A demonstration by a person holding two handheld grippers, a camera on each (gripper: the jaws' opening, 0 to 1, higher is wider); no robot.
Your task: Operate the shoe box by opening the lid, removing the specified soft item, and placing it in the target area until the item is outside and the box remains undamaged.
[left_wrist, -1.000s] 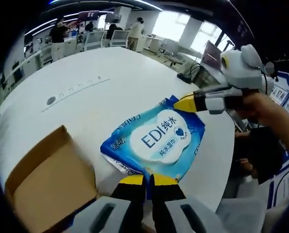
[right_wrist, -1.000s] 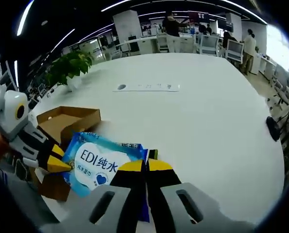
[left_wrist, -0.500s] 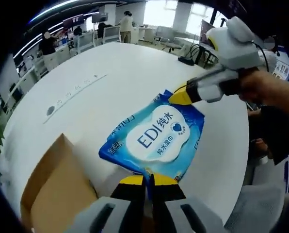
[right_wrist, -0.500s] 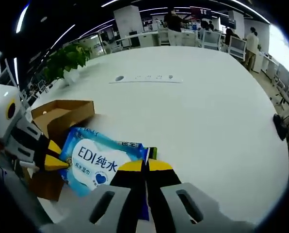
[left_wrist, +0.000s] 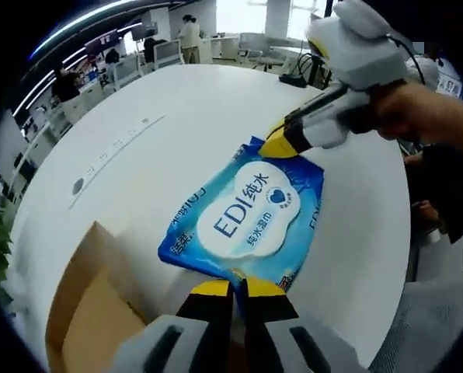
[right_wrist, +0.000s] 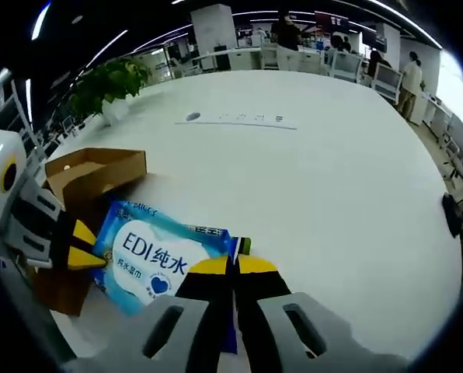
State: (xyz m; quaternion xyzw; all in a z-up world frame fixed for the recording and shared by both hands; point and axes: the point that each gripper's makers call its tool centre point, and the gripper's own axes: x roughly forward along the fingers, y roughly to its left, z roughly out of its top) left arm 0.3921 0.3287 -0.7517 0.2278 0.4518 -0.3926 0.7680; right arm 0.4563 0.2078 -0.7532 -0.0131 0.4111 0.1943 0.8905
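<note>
In the left gripper view, the left gripper [left_wrist: 231, 286] is closed on the near edge of the blue wet-wipes pack [left_wrist: 247, 217], its yellow-tipped jaws pinching the wrapper. The pack is stretched between the two tools: at its far corner the right gripper [left_wrist: 282, 144] clamps it with jaws pressed together, a person's hand [left_wrist: 418, 109] behind it. The pack hangs just over the white table [left_wrist: 177, 116], near the table's edge on the person's side. Beside the pack, toward the left gripper's left, stands the brown shoe box [left_wrist: 84, 311], open, its flap raised; the pack is outside it.

In the right gripper view, the right gripper [right_wrist: 233, 266] grips the pack [right_wrist: 158, 252] at one corner and the left gripper [right_wrist: 84, 255] at the opposite end. The shoe box [right_wrist: 92, 175] sits just beyond the pack, near the table's edge. Farther across the table [right_wrist: 332, 179] lies a long white strip [right_wrist: 239, 120]. A potted plant [right_wrist: 111, 85] stands at the far edge, with office desks and people behind.
</note>
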